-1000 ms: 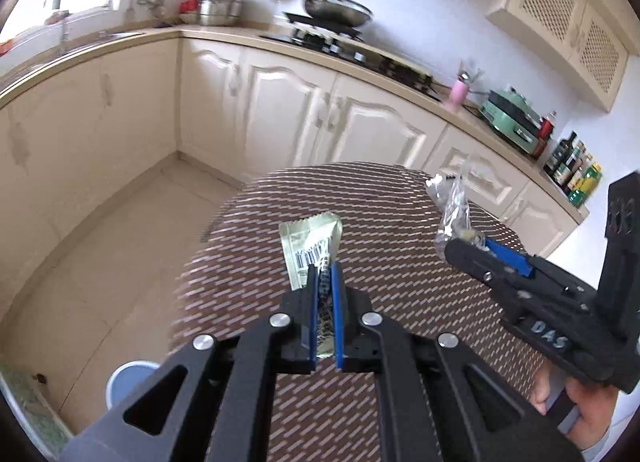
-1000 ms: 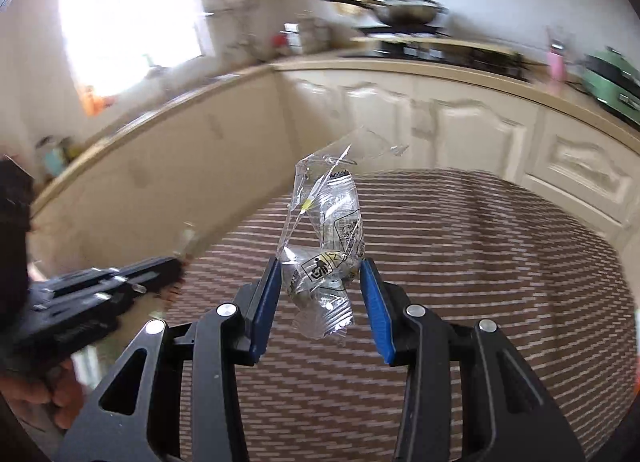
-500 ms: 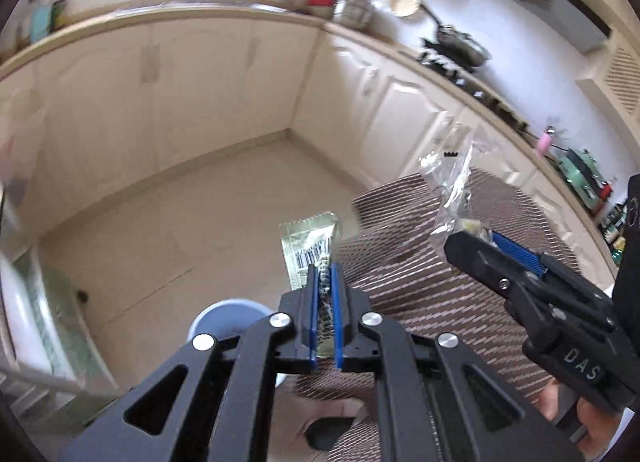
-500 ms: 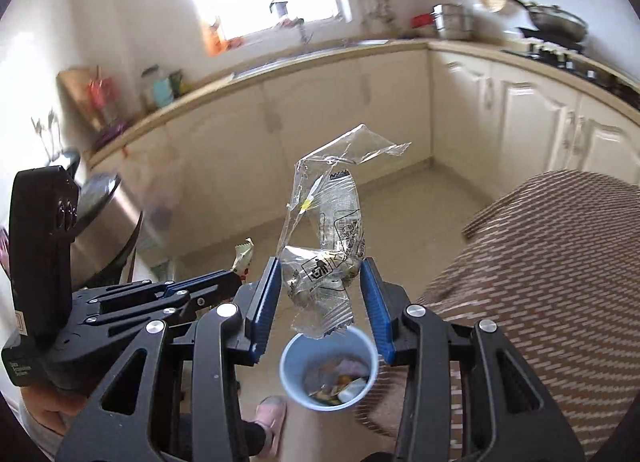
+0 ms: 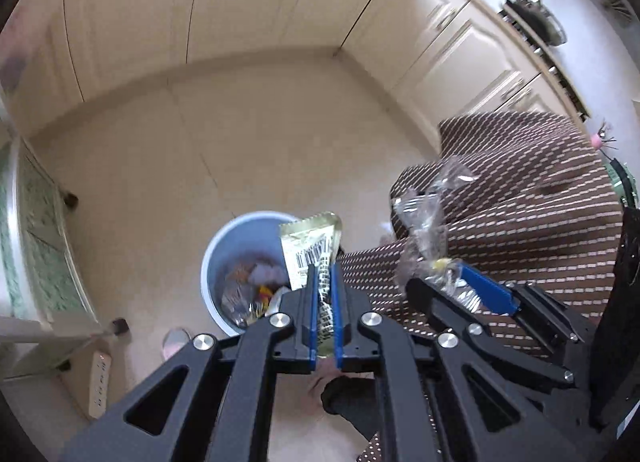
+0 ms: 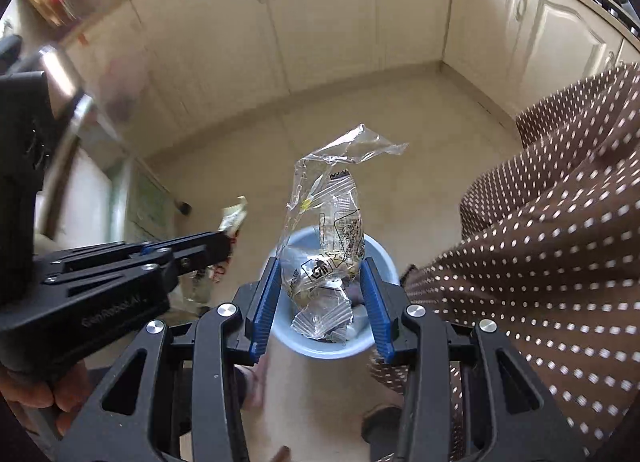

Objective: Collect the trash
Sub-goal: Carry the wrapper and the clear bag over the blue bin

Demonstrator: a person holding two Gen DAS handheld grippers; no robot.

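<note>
In the left wrist view, the left tool (image 5: 325, 282) sits at lower centre, its blue pads clamped on a flat gold wrapper (image 5: 310, 246) with a barcode, which sticks up from between them. Just behind and left of the wrapper, at the middle of the frame, a pale blue bin (image 5: 224, 246) stands on the beige floor with coloured rubbish inside. At right, the right tool (image 5: 452, 286) reaches in, gripping a crumpled clear plastic bag (image 5: 424, 222). Behind it, a brown dotted cloth (image 5: 520, 198) drapes over the tabletop edge. Cream cabinets (image 5: 460, 46) run across the top.

In the right wrist view, the right tool (image 6: 322, 278) at lower centre has its blue pads closed against the sides of the clear plastic bag (image 6: 324, 230), which rises to mid-frame. The bin (image 6: 320, 346) lies directly beneath it. At left, the left tool (image 6: 224, 242) points inward with the gold wrapper (image 6: 234, 218) at its tip, and a hand (image 6: 36, 390) shows in the lower left corner. The brown dotted cloth (image 6: 560, 246) fills the right side.
</note>
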